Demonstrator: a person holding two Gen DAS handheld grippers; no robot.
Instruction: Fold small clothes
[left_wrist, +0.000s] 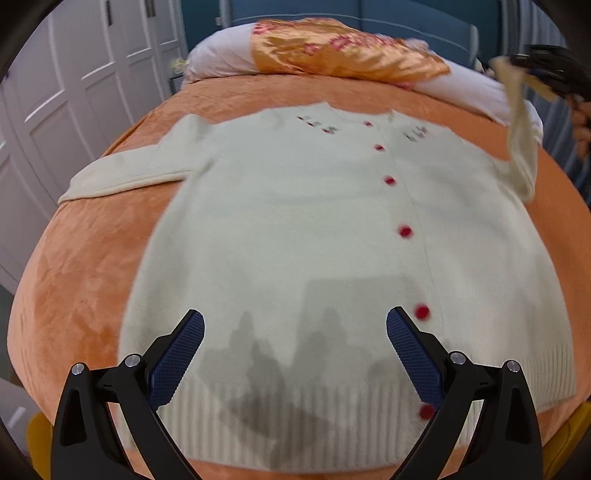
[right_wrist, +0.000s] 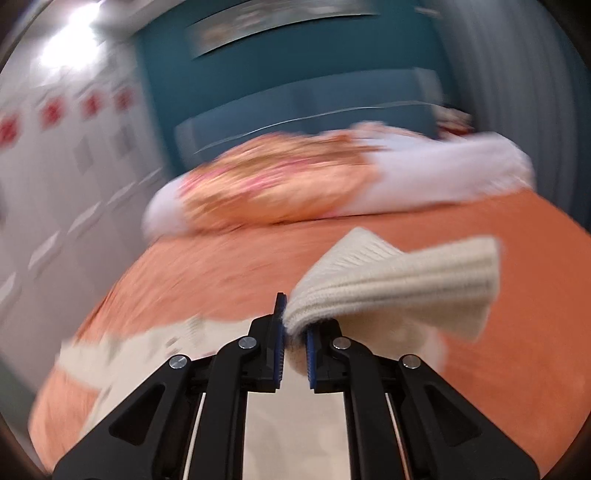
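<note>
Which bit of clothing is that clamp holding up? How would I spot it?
Look at the orange bed, where a cream cardigan with red buttons lies flat. Its far sleeve rises off the bed, ribbed cuff pinched in the right gripper.

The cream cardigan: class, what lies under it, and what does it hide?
The cream cardigan lies spread on an orange blanket, which shows around it. Whatever lies beneath the blanket is covered and cannot be seen.

Your left gripper (left_wrist: 295, 365) hangs with its jaws spread wide over the ribbed hem of the cream cardigan (left_wrist: 295, 229), which lies flat on the orange bedspread (left_wrist: 74, 280) (red buttons (left_wrist: 405, 231) running up the front). At the far right, your right gripper (left_wrist: 546, 74) holds the sleeve cuff (left_wrist: 517, 122) lifted.
</note>
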